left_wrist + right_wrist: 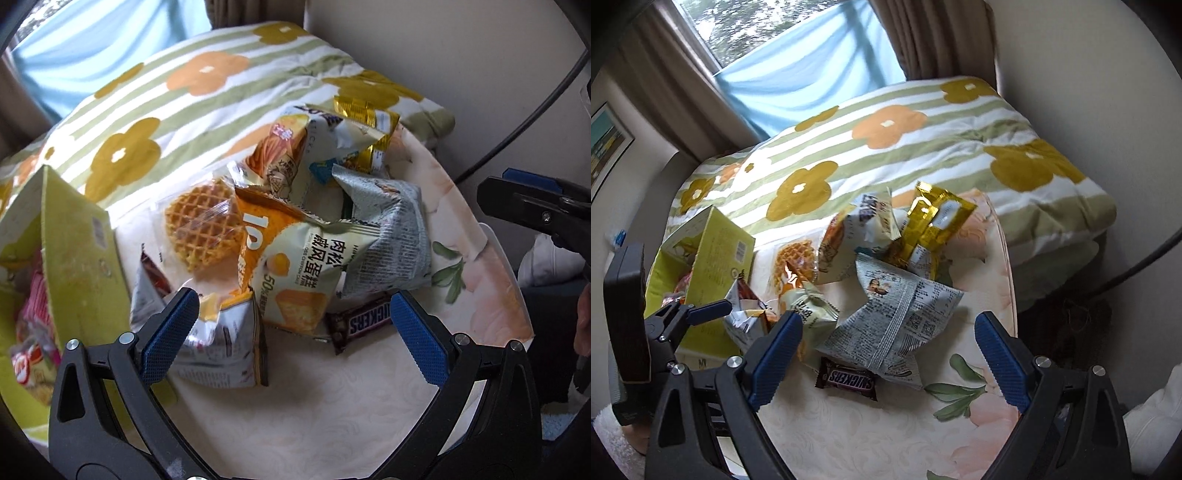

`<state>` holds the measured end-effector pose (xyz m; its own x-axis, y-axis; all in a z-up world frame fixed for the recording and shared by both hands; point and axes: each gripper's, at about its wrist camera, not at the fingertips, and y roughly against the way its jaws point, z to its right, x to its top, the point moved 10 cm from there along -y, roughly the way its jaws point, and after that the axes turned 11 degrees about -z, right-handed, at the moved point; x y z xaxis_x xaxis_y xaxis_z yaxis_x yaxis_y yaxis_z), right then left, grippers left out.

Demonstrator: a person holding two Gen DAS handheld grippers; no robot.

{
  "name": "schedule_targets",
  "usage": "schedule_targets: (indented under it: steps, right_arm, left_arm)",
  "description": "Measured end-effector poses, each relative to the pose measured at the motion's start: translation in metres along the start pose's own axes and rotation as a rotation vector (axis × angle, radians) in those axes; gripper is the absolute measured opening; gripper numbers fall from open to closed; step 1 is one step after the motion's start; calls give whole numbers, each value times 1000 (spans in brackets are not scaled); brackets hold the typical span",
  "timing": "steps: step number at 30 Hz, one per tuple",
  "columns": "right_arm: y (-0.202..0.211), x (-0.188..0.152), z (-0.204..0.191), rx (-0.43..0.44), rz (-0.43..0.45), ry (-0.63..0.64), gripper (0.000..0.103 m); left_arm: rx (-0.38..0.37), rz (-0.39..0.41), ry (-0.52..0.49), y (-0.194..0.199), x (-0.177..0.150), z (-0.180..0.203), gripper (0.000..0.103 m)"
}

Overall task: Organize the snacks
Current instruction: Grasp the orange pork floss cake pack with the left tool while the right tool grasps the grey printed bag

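Observation:
A pile of snack packets lies on a pale floral cloth [314, 398]: a waffle packet [201, 229], an orange-and-white cake packet [295, 266], a grey printed packet [388, 240], a gold packet [365, 125] and a Snickers bar [364, 321]. My left gripper [291, 332] is open and empty, just above the near side of the pile. My right gripper [888, 354] is open and empty, with the Snickers bar [847, 378] and the grey packet [897, 321] between its fingers. A yellow-green box [74, 258] at the left holds several snacks.
A folded green-striped flower quilt [886, 147] lies behind the pile. A window with a blue curtain [798, 74] is beyond it. A beige wall and a dark cable [1145, 258] are at the right. The left gripper shows in the right wrist view [701, 314] beside the box [716, 251].

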<state>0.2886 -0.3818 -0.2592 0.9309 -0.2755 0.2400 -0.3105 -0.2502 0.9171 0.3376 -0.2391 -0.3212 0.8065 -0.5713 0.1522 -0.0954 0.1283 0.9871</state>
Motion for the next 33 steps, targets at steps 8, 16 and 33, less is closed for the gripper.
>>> schedule_targets:
  steps: [8,16,33]
  right_arm:
    - [-35,-1,7,23,-46,-123,93]
    - [-55,1,12,28,-66,-185,93]
    - [-81,0,9,31,-117,-236,93]
  left_arm:
    - [-35,-77,-28,-34,15,-10,102]
    - [-89,-125,-24,-57,20,-11,91]
    - [-117,-111,-58,-64,18,-4,63]
